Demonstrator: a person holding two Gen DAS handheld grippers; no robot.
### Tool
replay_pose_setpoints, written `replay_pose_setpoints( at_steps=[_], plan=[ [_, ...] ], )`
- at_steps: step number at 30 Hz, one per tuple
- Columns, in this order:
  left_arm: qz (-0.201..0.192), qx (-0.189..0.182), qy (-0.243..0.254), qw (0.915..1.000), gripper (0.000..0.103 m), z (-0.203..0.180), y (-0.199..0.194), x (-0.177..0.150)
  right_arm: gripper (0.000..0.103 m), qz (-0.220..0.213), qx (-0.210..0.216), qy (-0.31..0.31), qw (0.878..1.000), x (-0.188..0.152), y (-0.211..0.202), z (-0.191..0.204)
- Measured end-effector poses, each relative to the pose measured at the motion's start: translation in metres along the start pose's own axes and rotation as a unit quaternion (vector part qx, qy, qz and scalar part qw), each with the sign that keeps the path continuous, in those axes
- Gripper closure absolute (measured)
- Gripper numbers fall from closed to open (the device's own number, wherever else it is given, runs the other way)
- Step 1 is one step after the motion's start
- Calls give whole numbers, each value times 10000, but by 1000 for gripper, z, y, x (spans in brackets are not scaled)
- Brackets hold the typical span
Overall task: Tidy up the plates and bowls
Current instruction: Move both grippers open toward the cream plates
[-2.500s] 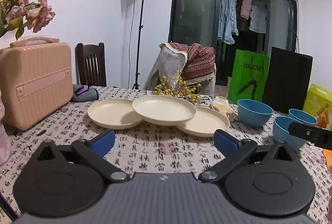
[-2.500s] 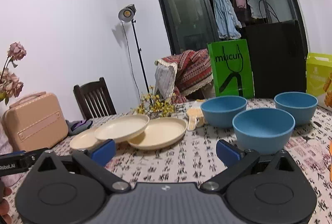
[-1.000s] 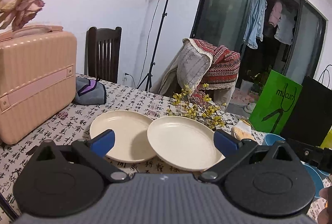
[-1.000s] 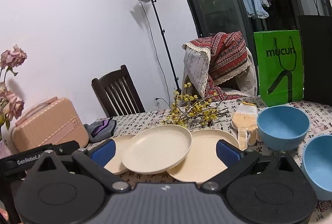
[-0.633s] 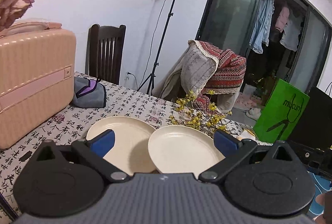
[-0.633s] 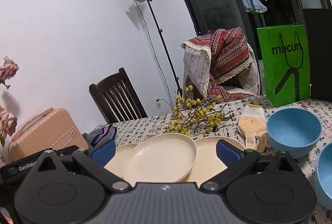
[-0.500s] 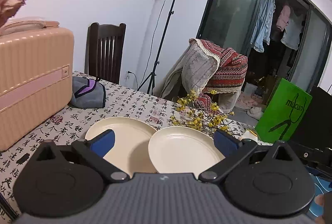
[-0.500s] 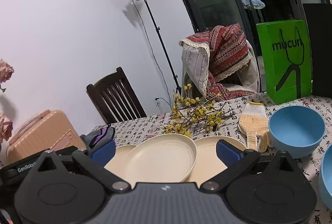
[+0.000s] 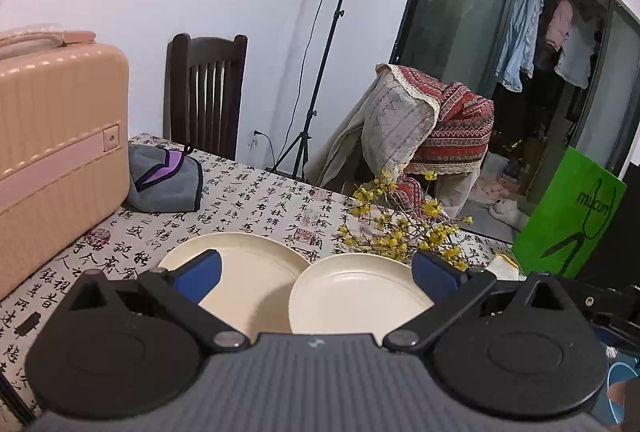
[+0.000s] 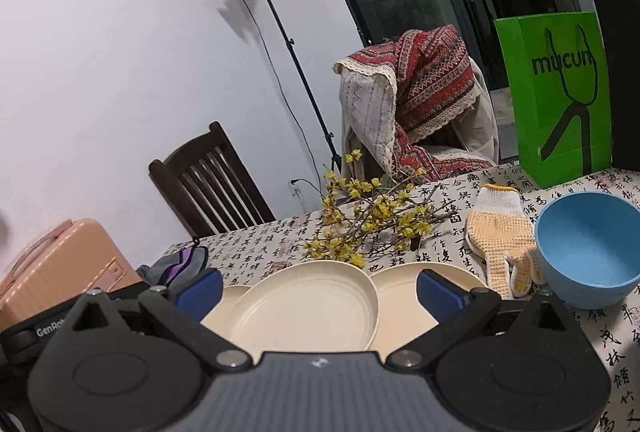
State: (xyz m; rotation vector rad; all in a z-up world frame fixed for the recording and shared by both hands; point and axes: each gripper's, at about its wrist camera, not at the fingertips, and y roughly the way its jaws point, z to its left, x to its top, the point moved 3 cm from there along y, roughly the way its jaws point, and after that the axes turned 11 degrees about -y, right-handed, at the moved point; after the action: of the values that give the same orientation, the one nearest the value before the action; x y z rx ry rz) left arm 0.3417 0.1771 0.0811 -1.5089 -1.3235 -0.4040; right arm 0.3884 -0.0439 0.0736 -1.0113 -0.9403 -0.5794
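Three cream plates overlap in a row on the patterned tablecloth. In the left wrist view the left plate (image 9: 248, 272) and the middle plate (image 9: 352, 292) lie just past my left gripper (image 9: 316, 274), which is open and empty. In the right wrist view the middle plate (image 10: 308, 304) rests on top, between the left plate (image 10: 222, 308) and the right plate (image 10: 404, 300). My right gripper (image 10: 318, 288) hovers open over the middle plate, holding nothing. A blue bowl (image 10: 588, 248) stands to the right. Another blue bowl's rim (image 9: 618, 378) peeks in at the lower right of the left view.
A pink suitcase (image 9: 52, 148) stands at the table's left, with a grey-purple pouch (image 9: 168, 180) beside it. Yellow flower twigs (image 10: 372, 220) and a knitted glove (image 10: 500, 232) lie behind the plates. A green bag (image 10: 560, 92) and two chairs stand beyond the table's far edge.
Both grippers have moved forward towards the plates, which now look nearer and larger. Both stay open. The plates and bowls have not moved.
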Motion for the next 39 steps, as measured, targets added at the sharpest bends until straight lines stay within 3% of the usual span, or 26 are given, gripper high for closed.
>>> replay_pose_setpoints(
  at_steps=[14,24,31,39],
  plan=[
    [202,181,-102,9996,0,-11,49,6,0,125,-143,52,9998,13,42,-6],
    [269,406,-20,9988,0,4,75,-1,0,299,-142,14,9994,5,70,-9],
    [337,202,9,9992,0,12,85,-7,0,265,-129,39,9996,-7,82,-17],
    [365,276,99,9989,0,14,93,-12,2,274,19,53,9996,-18,93,-26]
  ],
)
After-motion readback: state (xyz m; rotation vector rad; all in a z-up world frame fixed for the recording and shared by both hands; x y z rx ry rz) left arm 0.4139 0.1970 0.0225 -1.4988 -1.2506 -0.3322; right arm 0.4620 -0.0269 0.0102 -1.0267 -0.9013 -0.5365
